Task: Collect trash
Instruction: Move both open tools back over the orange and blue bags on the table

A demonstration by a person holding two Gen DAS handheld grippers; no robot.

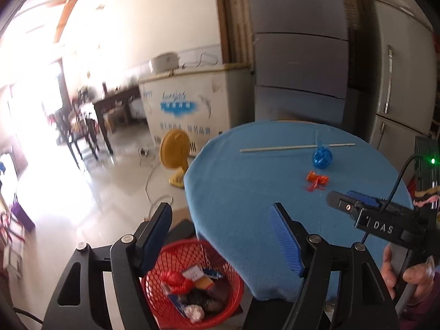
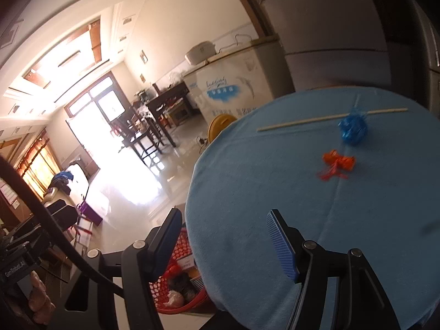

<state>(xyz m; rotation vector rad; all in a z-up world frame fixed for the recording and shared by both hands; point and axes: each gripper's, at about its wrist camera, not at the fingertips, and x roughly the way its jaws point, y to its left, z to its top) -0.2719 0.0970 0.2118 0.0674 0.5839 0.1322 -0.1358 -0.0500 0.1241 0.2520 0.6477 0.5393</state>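
A round table with a blue cloth (image 1: 247, 181) (image 2: 275, 192) carries a crumpled blue plastic ball (image 1: 322, 158) (image 2: 352, 127), an orange wrapper scrap (image 1: 316, 180) (image 2: 337, 164) and a thin wooden stick (image 1: 297, 147) (image 2: 330, 117). A red mesh basket (image 1: 192, 283) (image 2: 178, 288) on the floor beside the table holds several pieces of trash. My left gripper (image 1: 220, 236) is open and empty above the basket and the table's near edge. My right gripper (image 2: 224, 240) is open and empty over the table edge; it also shows in the left wrist view (image 1: 357, 206).
A yellow fan (image 1: 176, 154) stands on the floor left of the table, with a cable trailing. A white chest freezer (image 1: 189, 101) and grey refrigerators (image 1: 299, 63) stand behind. A dark dining table with chairs (image 1: 90, 118) is far left.
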